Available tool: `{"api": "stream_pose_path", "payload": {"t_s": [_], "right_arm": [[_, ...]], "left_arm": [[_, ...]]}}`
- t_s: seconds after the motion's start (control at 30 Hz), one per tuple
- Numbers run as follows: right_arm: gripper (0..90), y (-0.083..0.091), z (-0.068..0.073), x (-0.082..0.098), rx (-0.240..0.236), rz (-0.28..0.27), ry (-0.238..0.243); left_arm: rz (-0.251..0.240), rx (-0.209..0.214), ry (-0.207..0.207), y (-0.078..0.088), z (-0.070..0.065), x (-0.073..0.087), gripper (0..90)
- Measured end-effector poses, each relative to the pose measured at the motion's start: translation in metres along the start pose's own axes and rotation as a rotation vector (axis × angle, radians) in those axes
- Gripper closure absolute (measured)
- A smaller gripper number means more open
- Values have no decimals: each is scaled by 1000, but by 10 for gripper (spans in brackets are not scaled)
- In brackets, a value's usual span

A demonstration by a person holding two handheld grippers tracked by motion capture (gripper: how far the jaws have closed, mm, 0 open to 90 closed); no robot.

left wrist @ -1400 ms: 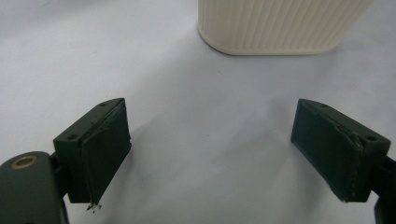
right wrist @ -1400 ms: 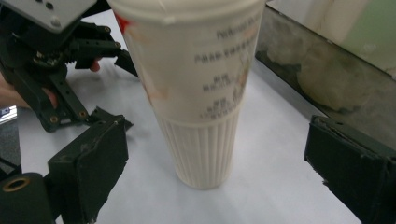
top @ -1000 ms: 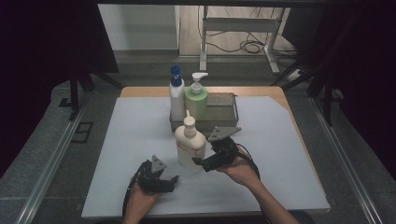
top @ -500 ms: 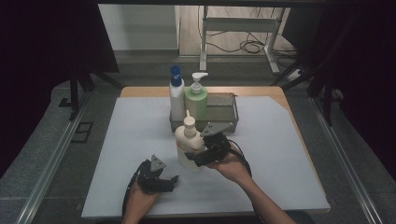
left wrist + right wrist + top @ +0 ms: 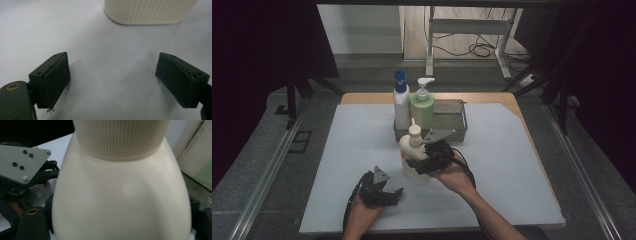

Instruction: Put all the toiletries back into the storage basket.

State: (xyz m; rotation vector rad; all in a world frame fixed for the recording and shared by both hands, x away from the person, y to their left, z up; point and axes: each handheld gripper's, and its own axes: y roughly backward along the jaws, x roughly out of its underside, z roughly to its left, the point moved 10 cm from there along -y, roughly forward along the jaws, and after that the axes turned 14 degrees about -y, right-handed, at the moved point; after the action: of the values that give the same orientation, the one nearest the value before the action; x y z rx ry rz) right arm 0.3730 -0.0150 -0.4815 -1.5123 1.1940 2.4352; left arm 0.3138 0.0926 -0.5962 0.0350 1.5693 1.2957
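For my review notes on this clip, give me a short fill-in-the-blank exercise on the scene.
1. The right gripper has its jaws around the ____ bottle.
2. The left gripper has its jaws ____.
3. The green bottle stands in a metal ____.

Missing words: cream; open; tray

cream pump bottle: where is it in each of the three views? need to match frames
High view: cream bottle stands on the white mat, centre, in front of the metal tray, with the right gripper around its body.
Left gripper view: its ribbed base at top centre, beyond the open jaws.
Right gripper view: its body close up, between the jaws.
Shared landmark: the white mat.
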Motion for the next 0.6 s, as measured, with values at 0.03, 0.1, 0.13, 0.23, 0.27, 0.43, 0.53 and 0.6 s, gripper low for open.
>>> {"api": "stream_pose_path", "payload": {"t_s": [0.03, 0.1, 0.13, 0.23, 0.27, 0.43, 0.53, 0.6], "right_arm": [[225, 0, 0, -1, 2, 0, 0], [257, -1, 0, -1, 3, 4, -4], [277, -1, 1, -1, 3, 4, -3], [349, -1, 4, -1, -7, 13, 13], [357, 0, 4, -1, -1, 13, 19], [381, 3, 4, -1, -9, 13, 24], [382, 3, 4, -1, -7, 19, 29], [383, 3, 4, -1, -8, 24, 30]], "left_arm": [[0, 0, 0, 0, 0, 0, 118], [0, 0, 0, 0, 0, 0, 119], [0, 0, 0, 0, 0, 0, 118], [-1, 0, 0, 0, 0, 0, 119], [0, 0, 0, 0, 0, 0, 119], [-1, -1, 0, 0, 0, 0, 119], [-1, 0, -1, 0, 0, 0, 119], [-2, -1, 0, 0, 0, 0, 119]]}}
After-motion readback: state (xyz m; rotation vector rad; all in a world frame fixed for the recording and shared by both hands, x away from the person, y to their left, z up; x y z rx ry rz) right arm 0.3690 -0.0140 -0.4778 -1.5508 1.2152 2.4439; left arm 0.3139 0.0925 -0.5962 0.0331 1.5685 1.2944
